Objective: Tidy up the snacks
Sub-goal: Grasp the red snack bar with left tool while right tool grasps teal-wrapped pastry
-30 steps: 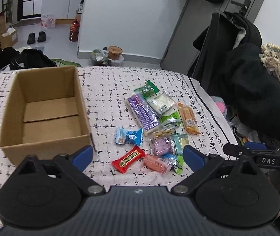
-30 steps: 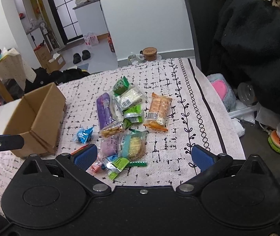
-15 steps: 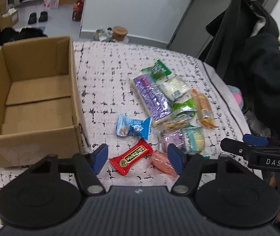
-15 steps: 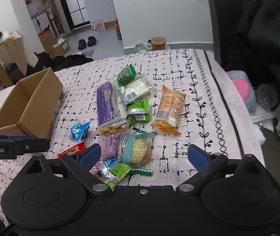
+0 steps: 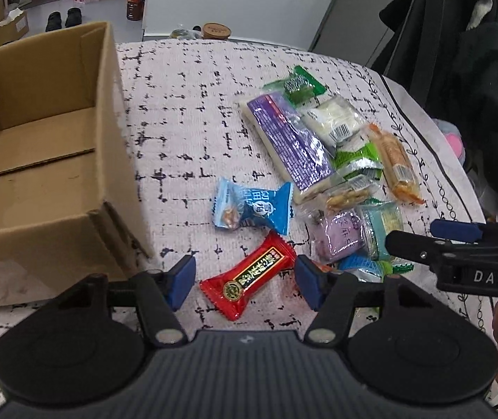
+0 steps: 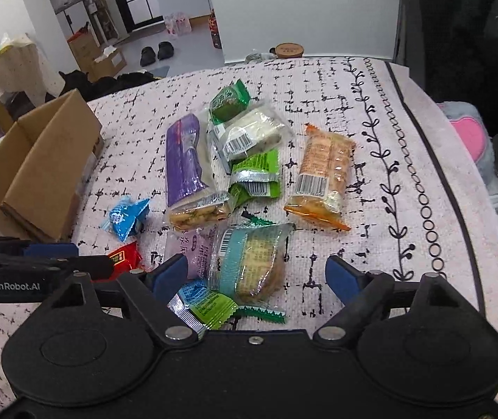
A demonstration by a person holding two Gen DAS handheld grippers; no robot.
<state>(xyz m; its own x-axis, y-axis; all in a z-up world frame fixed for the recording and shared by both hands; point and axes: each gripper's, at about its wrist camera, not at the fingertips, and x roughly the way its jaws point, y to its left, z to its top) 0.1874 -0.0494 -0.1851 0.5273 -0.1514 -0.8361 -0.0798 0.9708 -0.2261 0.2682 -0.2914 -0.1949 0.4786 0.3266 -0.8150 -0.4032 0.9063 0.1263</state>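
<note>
Both grippers down over the snack pile, nothing grabbed yet

Left gripper (image 5: 245,281) has its jaws spread either side of the red candy bar (image 5: 249,277), pads not touching it as far as I can see. Right gripper (image 6: 255,276) jaws have just been closing but stand wide around the teal-wrapped cracker pack (image 6: 252,262), no squeeze. Snacks sit on the patterned surface (image 5: 186,111) right of the empty cardboard box (image 5: 39,160)

Hand-held gripper (image 6: 255,276) astride teal cracker packet (image 6: 252,262)
</note>
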